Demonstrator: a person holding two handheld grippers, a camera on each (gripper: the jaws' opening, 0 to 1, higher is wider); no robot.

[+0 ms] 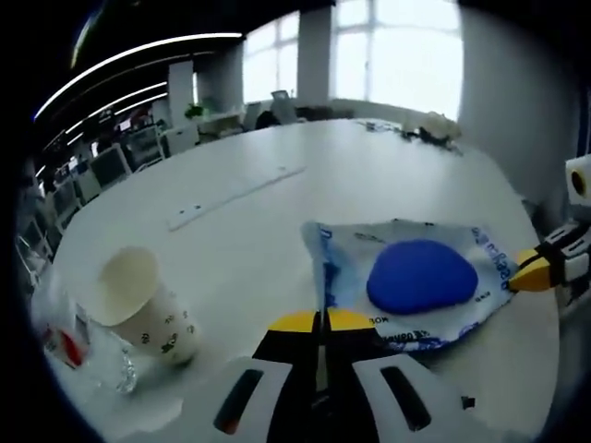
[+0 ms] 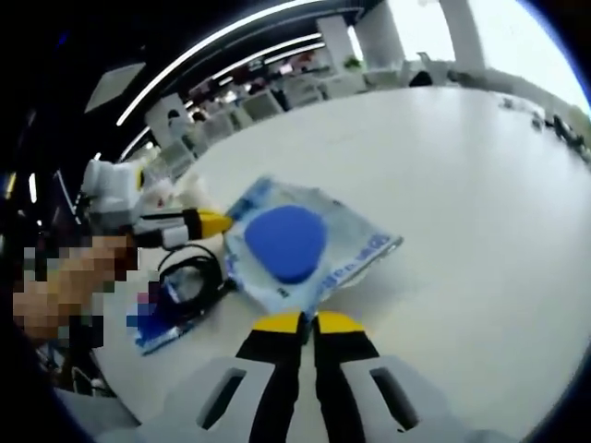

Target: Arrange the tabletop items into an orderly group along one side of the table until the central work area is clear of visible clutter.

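Observation:
A clear plastic bag [image 1: 406,277] with blue print and a blue oval pad inside lies flat on the white table [image 1: 305,175]. My left gripper [image 1: 320,320] is shut, its yellow tips pinching the bag's near left edge. The right gripper [image 1: 534,274] comes in from the right with its tips on the bag's far edge. In the right gripper view the same bag [image 2: 295,245] lies just ahead of my right gripper [image 2: 309,323], which is shut on its near corner. The left gripper [image 2: 208,223] meets the bag's opposite corner from the left.
A printed paper cup [image 1: 148,309] leans on its side at the left, next to a crumpled clear wrapper [image 1: 78,346]. A black cable in a blue packet [image 2: 180,295] lies left of the bag. A thin strip [image 1: 235,196] and some small items [image 1: 429,127] lie farther off.

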